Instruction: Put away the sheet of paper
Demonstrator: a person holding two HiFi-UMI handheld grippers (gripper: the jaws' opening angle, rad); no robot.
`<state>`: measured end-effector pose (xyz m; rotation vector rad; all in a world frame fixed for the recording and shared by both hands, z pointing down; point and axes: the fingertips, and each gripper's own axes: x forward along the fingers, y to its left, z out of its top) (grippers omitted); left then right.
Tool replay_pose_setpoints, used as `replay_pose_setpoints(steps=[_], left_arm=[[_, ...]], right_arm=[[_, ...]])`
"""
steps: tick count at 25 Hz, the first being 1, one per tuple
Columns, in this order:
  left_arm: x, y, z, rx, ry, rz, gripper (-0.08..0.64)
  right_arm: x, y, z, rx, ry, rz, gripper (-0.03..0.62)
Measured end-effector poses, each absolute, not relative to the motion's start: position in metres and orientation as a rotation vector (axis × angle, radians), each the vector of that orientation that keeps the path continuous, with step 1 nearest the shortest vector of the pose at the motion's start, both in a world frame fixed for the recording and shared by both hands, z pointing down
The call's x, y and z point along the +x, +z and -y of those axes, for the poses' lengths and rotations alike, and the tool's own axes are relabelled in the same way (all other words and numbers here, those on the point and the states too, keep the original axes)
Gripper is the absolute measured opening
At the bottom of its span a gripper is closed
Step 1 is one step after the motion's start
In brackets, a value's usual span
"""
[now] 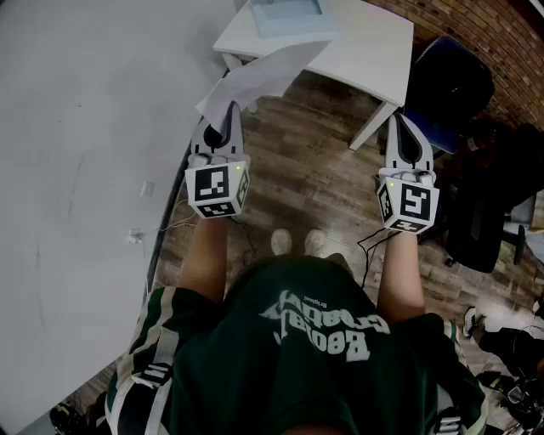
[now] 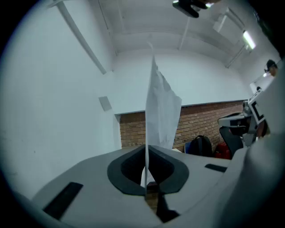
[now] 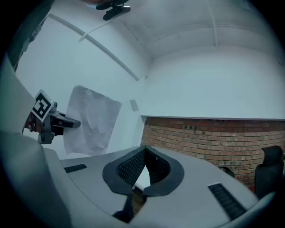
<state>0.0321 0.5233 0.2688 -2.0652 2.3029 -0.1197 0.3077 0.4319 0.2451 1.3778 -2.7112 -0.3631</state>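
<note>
There is one sheet of paper [image 1: 255, 81]. It is white and a bit crinkled. The left gripper [image 1: 228, 110] pinches it by one edge, and the sheet sticks out from the tips toward 12 o'clock, up in the air just in front of the table [image 1: 365, 42].

There are two grippers. The left one is closed tight on the paper. The right gripper [image 1: 398, 119] is at 3 o'clock from it, well apart, with its two jaws closed on nothing.

There is one white table, with one pale tray [image 1: 289, 13] on top. Two shoes [image 1: 280, 242] stand on the wood floor [image 1: 314, 178] at 6 o'clock.

The left gripper view shows the sheet of paper [image 2: 160, 111] from its thin edge, standing upright between the jaws of the left gripper [image 2: 146, 147]. The right gripper view shows its flat side [image 3: 91, 120] at 9 o'clock, beside the left gripper [image 3: 49, 118], and the right gripper [image 3: 143, 149] with its tips together. Only the head view shows the table top and the shoes. Both gripper views show a brick wall [image 3: 209, 138].
</note>
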Motion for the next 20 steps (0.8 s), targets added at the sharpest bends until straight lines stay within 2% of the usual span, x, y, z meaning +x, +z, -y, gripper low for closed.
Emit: replay_pose_setpoints(steps=[20], left_arm=[[0.014,0.27,-0.522,-2.092,-0.099,-2.286,0.0]], right_arm=[[0.273,0.247,-0.441,1.261,-0.37,2.788,-0.006]])
